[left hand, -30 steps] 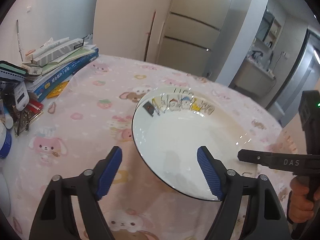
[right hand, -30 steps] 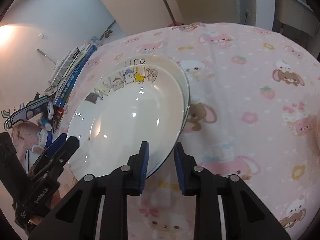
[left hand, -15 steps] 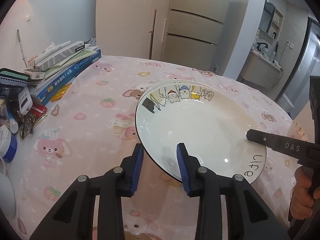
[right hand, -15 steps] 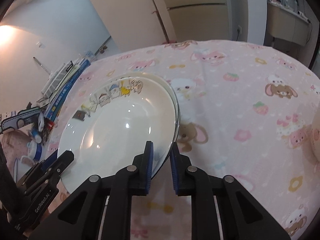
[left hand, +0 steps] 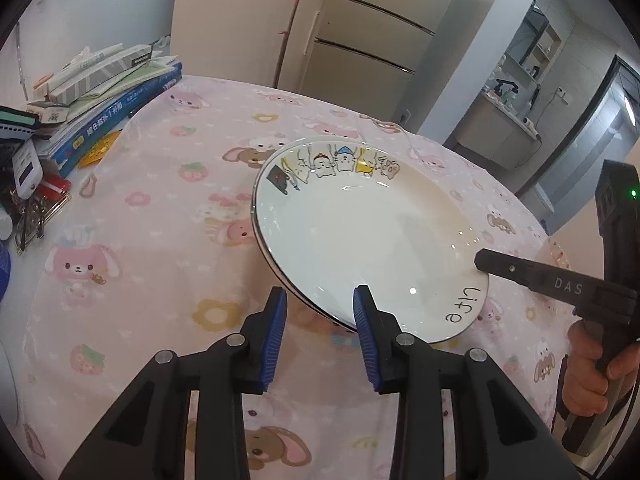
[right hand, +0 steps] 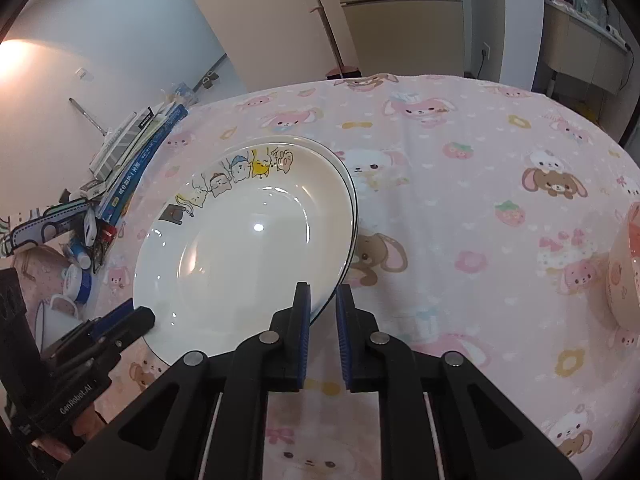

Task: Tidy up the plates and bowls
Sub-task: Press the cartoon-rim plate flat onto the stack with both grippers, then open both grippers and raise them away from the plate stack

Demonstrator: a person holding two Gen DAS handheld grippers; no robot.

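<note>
The cartoon plate (left hand: 372, 240) is lying on a second plate (right hand: 347, 184) mid-counter (left hand: 160, 208); the right gripper (right hand: 322, 312) is pinching its near-right rim, the left gripper (left hand: 320, 320) parted around its near edge; next, I'd judge, releasing cleanly.

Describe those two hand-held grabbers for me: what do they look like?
Both are black plastic. The left gripper and right gripper have ribbed blue pads and silver pivot pins. The right one reads "DAS" and shows a green light; the left reads "GenRobot.AI". Bare hand, no sleeve visible.
</note>
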